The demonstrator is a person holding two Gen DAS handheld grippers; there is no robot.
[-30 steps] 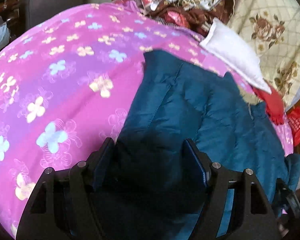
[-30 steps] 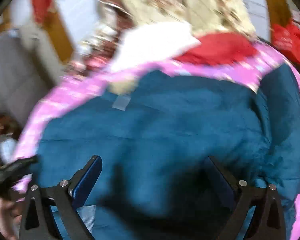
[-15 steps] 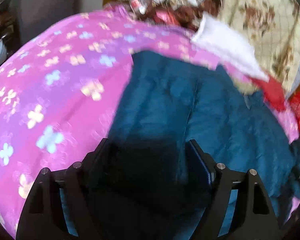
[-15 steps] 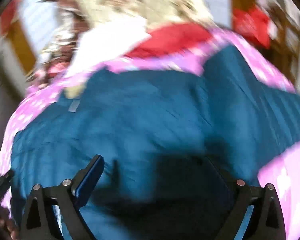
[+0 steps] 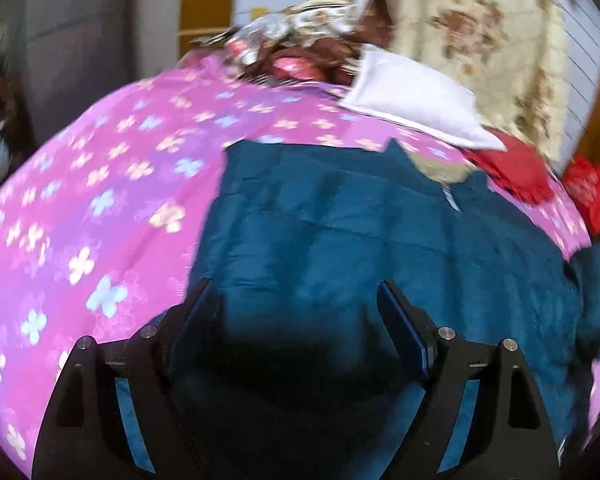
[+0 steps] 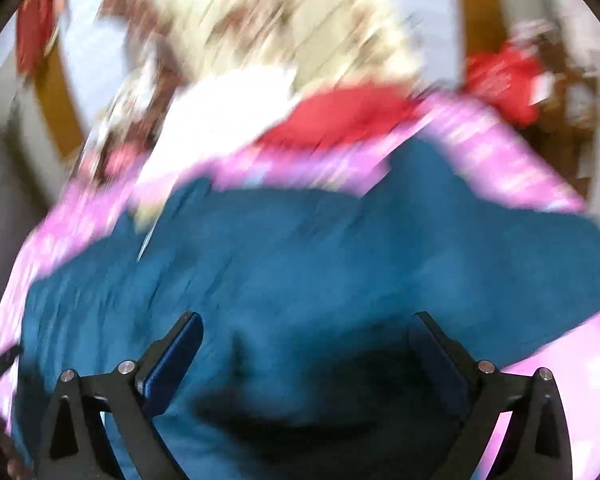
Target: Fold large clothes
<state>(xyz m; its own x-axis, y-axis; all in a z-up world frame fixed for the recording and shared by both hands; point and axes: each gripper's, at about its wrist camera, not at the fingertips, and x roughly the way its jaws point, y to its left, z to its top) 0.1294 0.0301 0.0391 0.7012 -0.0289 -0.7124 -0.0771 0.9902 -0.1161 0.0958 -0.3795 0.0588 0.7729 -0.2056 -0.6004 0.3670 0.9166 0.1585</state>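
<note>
Left gripper [image 5: 296, 300] sits low over the teal jacket [image 5: 340, 232], fingers spread wide w/ dark teal fabric bulging up between them; blur and shadow hide whether cloth is pinched, so can't tell if it grips anything. Right gripper [image 6: 308, 332] same story: fingers wide apart, teal cloth heaped in the gap, contact w/ the pads unclear.

Jacket lies spread across a pink floral bedspread [image 5: 112, 184], covering the centre and right part of the bed in the left wrist view, quilting seams running across it. Right wrist view shows the jacket [image 6: 300, 256] filling the mid frame, bedspread [image 6: 560, 380] showing at lower right and along the far edge.

Labels/writing: a small pale tag [image 5: 451, 200] sits near the jacket's collar edge; too small and blurred to read. No legible text anywhere. Right view is heavily motion-blurred.

Around: white pillow [image 5: 416, 104] lies on the far side of the bed, just beyond the jacket's top edge. Red cloth [image 5: 516, 172] next to it, touching the pillow's corner. Cream rose-print fabric [image 5: 480, 40] hangs behind. Crumpled patterned clothes pile [image 5: 300, 48] at the bed's far end. Another red item [image 5: 588, 188] off the bed's right side. Left side of the bedspread is bare of clothing.
</note>
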